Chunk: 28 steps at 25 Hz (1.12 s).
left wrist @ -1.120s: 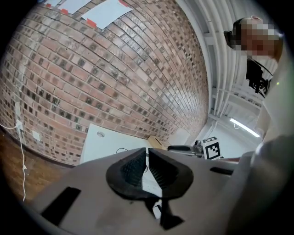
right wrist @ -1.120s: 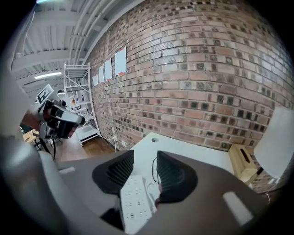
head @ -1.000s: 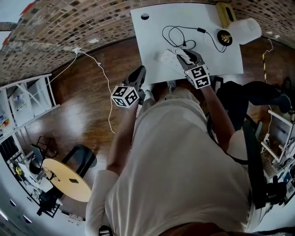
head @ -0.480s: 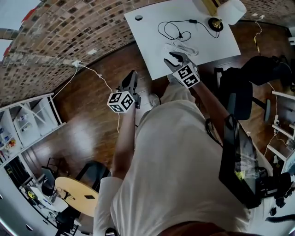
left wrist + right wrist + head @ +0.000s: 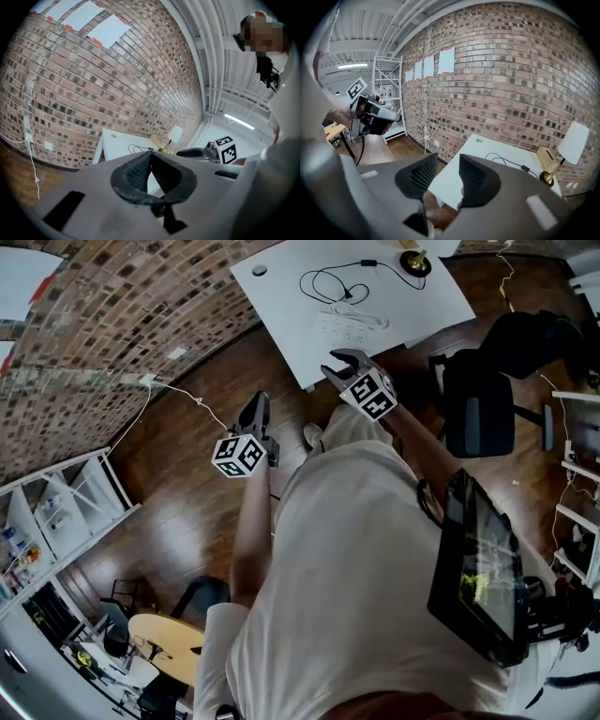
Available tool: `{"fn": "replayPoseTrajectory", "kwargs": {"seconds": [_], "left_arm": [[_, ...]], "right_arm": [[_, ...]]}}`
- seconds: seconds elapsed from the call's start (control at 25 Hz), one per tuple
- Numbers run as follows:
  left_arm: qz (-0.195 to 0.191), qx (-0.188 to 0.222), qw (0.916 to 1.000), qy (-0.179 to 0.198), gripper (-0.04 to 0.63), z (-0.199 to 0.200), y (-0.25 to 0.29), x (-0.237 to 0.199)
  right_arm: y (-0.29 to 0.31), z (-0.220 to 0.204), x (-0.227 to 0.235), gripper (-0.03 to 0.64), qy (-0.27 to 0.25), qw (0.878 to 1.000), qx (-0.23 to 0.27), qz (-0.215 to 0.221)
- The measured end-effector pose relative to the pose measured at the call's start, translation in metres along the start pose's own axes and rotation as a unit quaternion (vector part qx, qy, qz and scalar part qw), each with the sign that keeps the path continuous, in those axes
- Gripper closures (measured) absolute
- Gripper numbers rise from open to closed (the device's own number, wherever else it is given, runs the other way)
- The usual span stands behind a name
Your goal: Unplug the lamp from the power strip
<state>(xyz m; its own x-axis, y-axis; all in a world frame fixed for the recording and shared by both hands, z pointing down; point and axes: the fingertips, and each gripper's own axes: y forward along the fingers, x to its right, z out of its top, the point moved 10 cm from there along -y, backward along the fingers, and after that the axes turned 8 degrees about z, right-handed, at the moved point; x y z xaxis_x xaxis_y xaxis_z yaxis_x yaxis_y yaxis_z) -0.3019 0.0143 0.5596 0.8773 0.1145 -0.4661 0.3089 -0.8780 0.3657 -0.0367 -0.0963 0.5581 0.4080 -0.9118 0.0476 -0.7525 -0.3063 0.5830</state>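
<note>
Left tool (image 5: 151, 154) and right tool (image 5: 447, 161) both hang short of the white counter (image 5: 281, 296), out over the wooden floor (image 5: 178, 465). The left tool's jaws are pinched together, empty. The right tool's jaws are apart, just closing a touch, with nothing between them.

Up on the counter lies the white power strip (image 5: 349, 327). A black cord (image 5: 323, 282) loops just beyond it and runs right to the lamp (image 5: 573, 137) at the far right corner. Whether the plug is seated, I can't tell.

A brick wall (image 5: 112, 296) backs the counter, white shelving (image 5: 56, 512) stands along it to the left, and there's a black office chair (image 5: 478, 413) on the right.
</note>
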Motion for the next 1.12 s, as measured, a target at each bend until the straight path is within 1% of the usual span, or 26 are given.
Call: {"fn": "replayPoseTrajectory", "kwargs": {"seconds": [0.16,0.4,0.52,0.64,0.76,0.88,1.0,1.12], "left_arm": [[0.006,0.003,1.0000,-0.002,0.592,-0.006,-0.008,0.007],[0.016,0.003,0.9998,0.005,0.592,-0.016,-0.018,0.030],[0.024,-0.001,0.9997,0.004,0.592,-0.025,-0.025,0.049],[0.029,-0.005,0.9996,0.002,0.592,-0.038,-0.033,0.077],[0.030,-0.013,0.9995,0.004,0.592,-0.059,-0.039,0.108],[0.026,-0.021,0.9994,0.004,0.592,-0.081,-0.046,0.141],[0.021,-0.023,0.9995,0.007,0.592,-0.097,-0.057,0.170],[0.019,-0.027,0.9993,0.015,0.592,-0.112,-0.067,0.189]], "right_arm": [[-0.014,-0.004,-0.007,0.476,-0.004,1.000,-0.001,0.009],[-0.040,-0.009,-0.009,0.479,-0.024,1.000,-0.010,0.014],[-0.061,-0.010,-0.013,0.479,-0.030,0.999,-0.008,0.019],[-0.089,-0.018,-0.017,0.482,-0.031,0.999,-0.007,0.025],[-0.118,-0.038,-0.019,0.485,-0.027,0.999,-0.006,0.028],[-0.148,-0.069,-0.022,0.488,-0.012,1.000,-0.008,0.026],[-0.179,-0.099,-0.024,0.488,0.016,1.000,-0.006,0.016],[-0.206,-0.124,-0.025,0.490,0.051,0.999,0.005,0.004]]}}
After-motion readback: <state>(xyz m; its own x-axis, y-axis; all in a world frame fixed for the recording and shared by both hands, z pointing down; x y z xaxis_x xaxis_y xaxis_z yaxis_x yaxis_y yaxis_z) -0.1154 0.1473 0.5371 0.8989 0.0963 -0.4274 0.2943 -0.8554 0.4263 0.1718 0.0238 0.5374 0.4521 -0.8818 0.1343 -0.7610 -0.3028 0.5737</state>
